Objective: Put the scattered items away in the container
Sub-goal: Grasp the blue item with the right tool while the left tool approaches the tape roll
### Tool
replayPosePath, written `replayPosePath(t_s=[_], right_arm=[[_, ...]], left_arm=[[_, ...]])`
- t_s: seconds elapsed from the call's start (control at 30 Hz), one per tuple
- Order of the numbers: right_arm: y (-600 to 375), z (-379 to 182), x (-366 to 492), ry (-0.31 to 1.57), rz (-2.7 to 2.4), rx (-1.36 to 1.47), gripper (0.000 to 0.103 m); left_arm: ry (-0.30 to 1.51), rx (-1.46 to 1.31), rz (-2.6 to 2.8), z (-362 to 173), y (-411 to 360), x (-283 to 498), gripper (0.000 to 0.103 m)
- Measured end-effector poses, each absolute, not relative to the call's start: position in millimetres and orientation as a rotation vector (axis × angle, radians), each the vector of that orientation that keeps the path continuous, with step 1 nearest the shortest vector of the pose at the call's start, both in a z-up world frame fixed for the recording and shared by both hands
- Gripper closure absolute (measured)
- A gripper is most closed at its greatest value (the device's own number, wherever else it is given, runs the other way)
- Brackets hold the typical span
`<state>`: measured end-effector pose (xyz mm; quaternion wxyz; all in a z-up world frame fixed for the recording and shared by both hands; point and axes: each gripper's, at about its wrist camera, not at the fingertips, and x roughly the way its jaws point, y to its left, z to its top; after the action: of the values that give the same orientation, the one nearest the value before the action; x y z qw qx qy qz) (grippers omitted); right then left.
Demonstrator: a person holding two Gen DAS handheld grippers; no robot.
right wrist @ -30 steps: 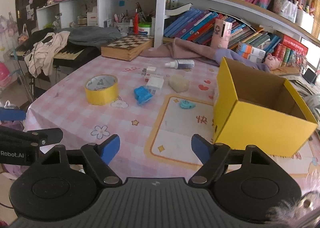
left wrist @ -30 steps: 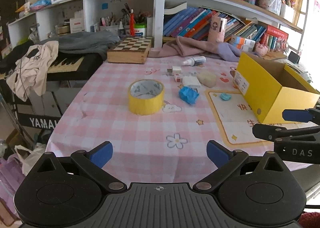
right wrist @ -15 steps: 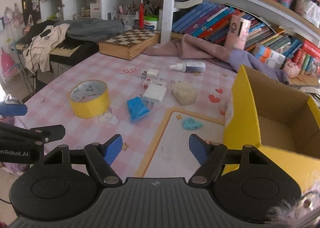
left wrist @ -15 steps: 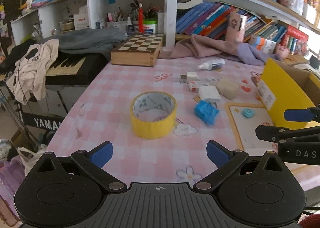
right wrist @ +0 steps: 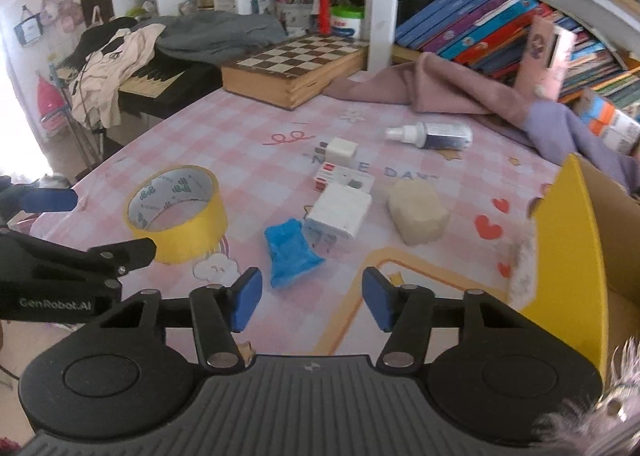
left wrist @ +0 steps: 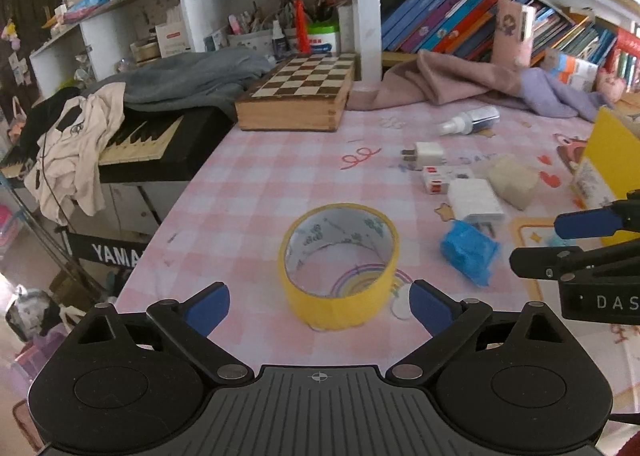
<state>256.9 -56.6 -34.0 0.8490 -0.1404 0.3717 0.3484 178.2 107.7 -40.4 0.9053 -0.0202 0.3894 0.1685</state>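
A yellow tape roll (left wrist: 340, 268) stands on the pink checked tablecloth, its near side between the tips of my left gripper (left wrist: 319, 308). The jaws are wide and closing, and the pads stay clear of the roll. My right gripper (right wrist: 312, 304) is closing with nothing between its pads; a crumpled blue wrapper (right wrist: 290, 252) lies just beyond its left fingertip. Behind the wrapper lie a white charger (right wrist: 340, 212), a beige block (right wrist: 418, 210), a small white plug (right wrist: 340, 150) and a spray bottle (right wrist: 432, 135). The open yellow box (right wrist: 568, 240) stands at the right.
A wooden chessboard box (left wrist: 298, 94) and pink and purple cloths (left wrist: 452, 84) lie at the table's far side, below bookshelves. A keyboard (left wrist: 140, 140) draped with clothes stands off the left edge. A cream mat (right wrist: 420, 296) lies beside the box.
Both grippers have moved forward over the table. The tape roll now sits between the left fingertips. The right jaws have narrowed, and the blue wrapper is much nearer to them.
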Motion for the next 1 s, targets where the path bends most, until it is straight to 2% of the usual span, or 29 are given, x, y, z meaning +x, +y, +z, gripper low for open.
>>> replayPosePath(t_s=[0.4,1.0], right_arm=[[-13.4,-60.1,300.3,0.88,0.862,-0.351,0.066],[-32.3,-72.2,323.2,0.956,0.879,-0.351,0.075]], left_arm=[[0.86,-0.034,0.355,-55.7,115.5,207.7,0.005],[0.893,-0.08,0.364,-73.7,124.6,239.6,0.005]])
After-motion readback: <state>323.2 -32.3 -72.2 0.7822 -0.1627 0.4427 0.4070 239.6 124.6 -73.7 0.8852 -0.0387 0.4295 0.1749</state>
